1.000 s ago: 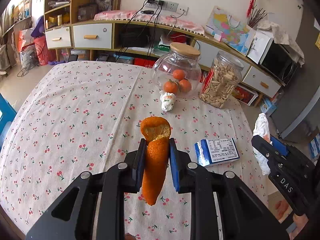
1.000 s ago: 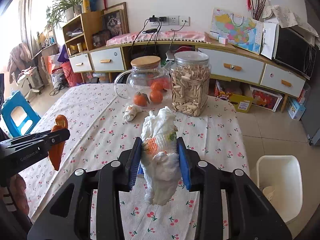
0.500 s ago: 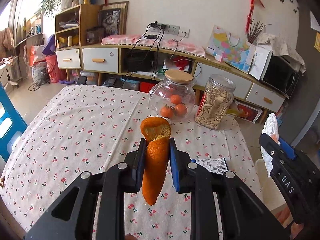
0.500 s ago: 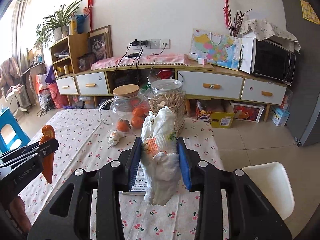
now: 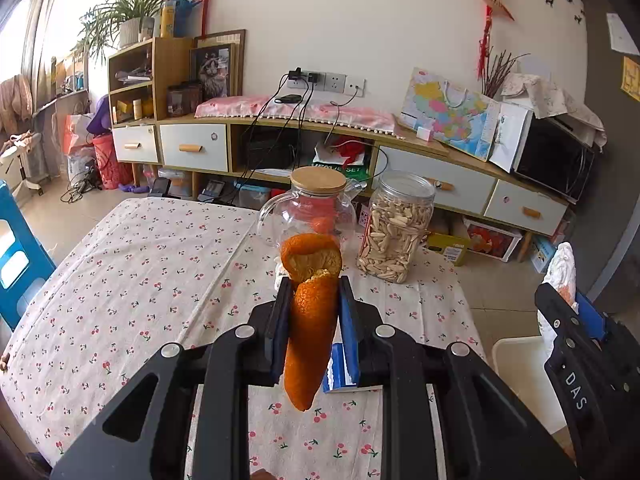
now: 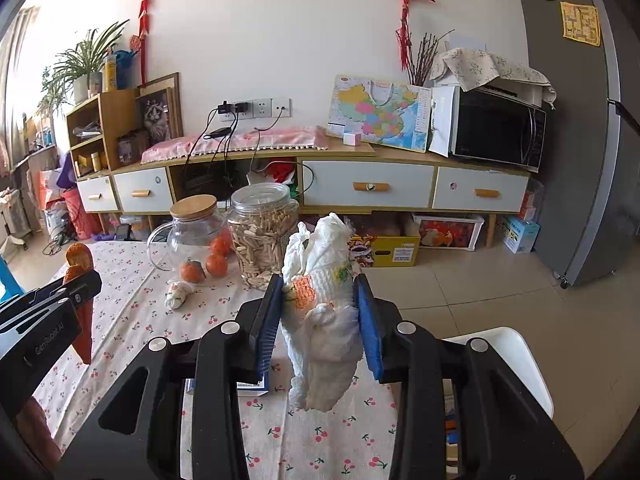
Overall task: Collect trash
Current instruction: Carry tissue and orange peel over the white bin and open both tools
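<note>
A curled strip of orange peel (image 5: 310,320), pith showing at its top, hangs clamped in the left gripper (image 5: 314,312) above the table's (image 5: 120,280) near edge. The right gripper (image 6: 318,312) squeezes a crumpled white tissue wad (image 6: 324,344) with printed spots, over the table's right edge, beside the white bin (image 6: 516,356). Another small wad (image 6: 178,294) lies by the glass jug (image 6: 196,232).

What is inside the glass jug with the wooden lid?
The right wrist view shows three oranges inside the glass jug, below its wooden lid. In the left wrist view the orange peel covers most of them.
</note>
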